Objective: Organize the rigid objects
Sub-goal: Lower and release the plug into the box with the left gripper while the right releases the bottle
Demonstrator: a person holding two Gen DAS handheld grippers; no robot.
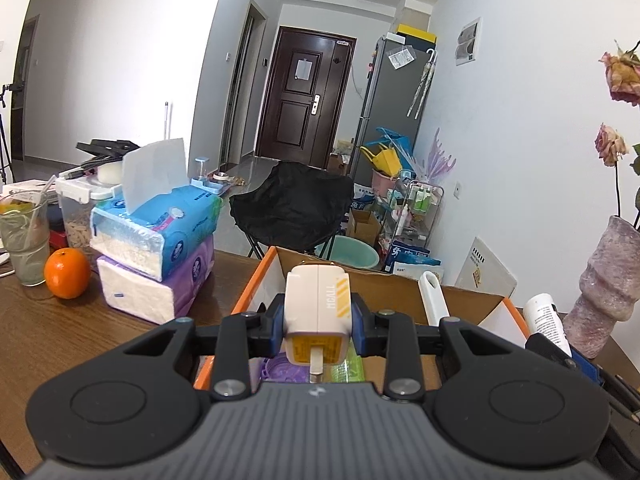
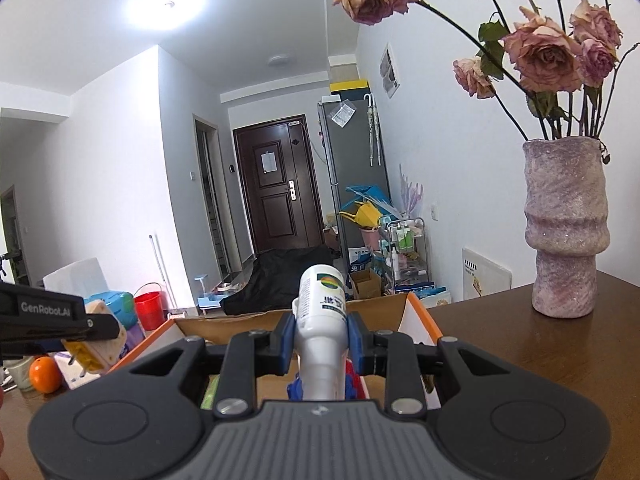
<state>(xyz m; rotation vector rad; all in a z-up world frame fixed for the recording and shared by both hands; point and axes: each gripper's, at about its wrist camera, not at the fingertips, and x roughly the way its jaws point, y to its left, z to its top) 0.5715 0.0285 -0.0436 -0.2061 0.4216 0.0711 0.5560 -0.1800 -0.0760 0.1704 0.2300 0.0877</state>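
The charger [image 1: 317, 312], a white block with a yellow-striped side and a yellow end carrying a metal prong, sat clamped between the blue pads of the left gripper [image 1: 318, 320], whose jaws were closed on its two sides, and it was held above the cardboard box [image 1: 256, 280]. From the right wrist view the same charger [image 2: 100, 344] showed at the left of the box [image 2: 416, 320], gripped in the black arm of the left gripper [image 2: 86, 334]. The white bottle [image 2: 322, 320], with printed label and a rainbow mark near its far end, lay lengthwise between the blue pads of the right gripper [image 2: 320, 340], the jaws shut on its body, also over the box; in the left wrist view the bottle [image 1: 546, 320] and the right gripper [image 1: 560, 354] appeared at the box's right edge. A white handle [image 1: 434, 296] stood up inside the box, near its far right corner. Left of the box on the brown bench [image 1: 52, 340] rested two stacked tissue packs [image 1: 160, 256], and beyond them an orange [image 1: 67, 273] just beside a drinking glass [image 1: 24, 240]. Right of the box stood a mottled purple vase [image 2: 566, 228] holding dried roses [image 2: 544, 56].
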